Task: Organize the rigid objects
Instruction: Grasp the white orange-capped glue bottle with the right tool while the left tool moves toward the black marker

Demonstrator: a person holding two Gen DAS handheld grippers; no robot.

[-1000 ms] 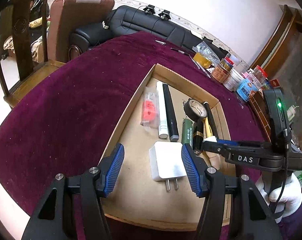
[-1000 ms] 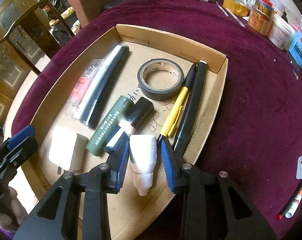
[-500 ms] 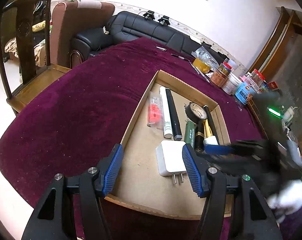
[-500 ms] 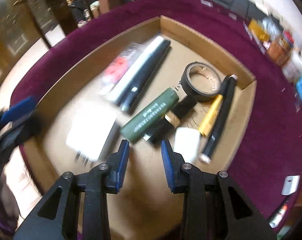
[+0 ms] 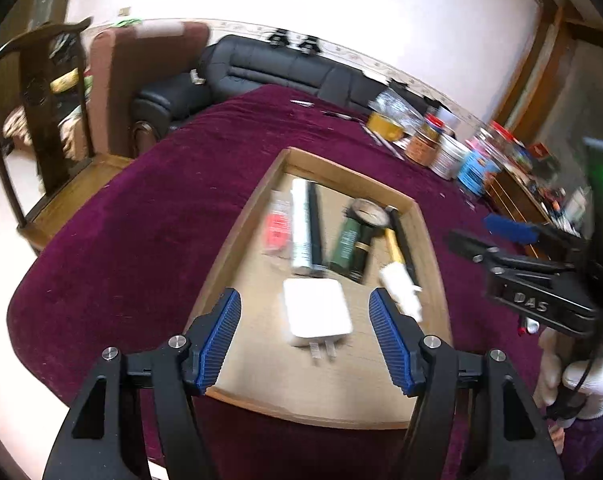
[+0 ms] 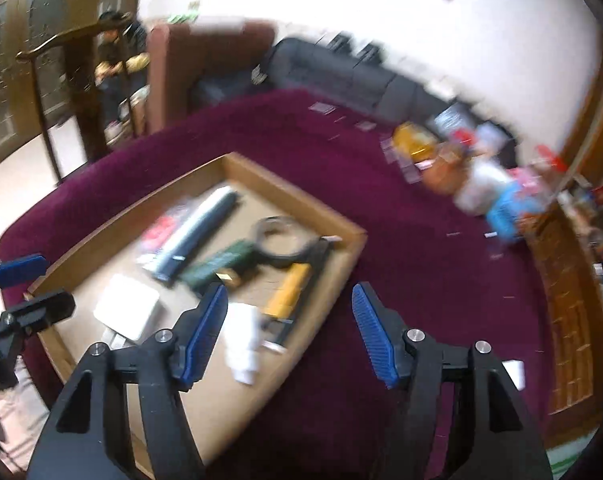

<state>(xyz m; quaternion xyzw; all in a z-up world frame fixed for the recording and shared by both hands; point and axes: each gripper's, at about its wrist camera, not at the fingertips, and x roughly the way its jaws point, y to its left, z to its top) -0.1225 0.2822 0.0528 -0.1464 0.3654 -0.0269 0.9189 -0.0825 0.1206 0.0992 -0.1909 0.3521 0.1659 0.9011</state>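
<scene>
1. Left wrist view: the left gripper (image 5: 304, 338) hangs with fingers spread and empty above the cardboard tray (image 5: 429, 236) on the table (image 5: 141, 232), over the white charger (image 5: 316, 312).
2. Right wrist view: the right gripper (image 6: 287, 330) has let go of the white bottle (image 6: 243, 340), now lying in the tray (image 6: 261, 172), and has pulled back, fingers wide apart; that item looks placed.

The right gripper (image 6: 287, 332) (fingers spread, empty) hangs over the cardboard tray (image 6: 343, 268).
</scene>
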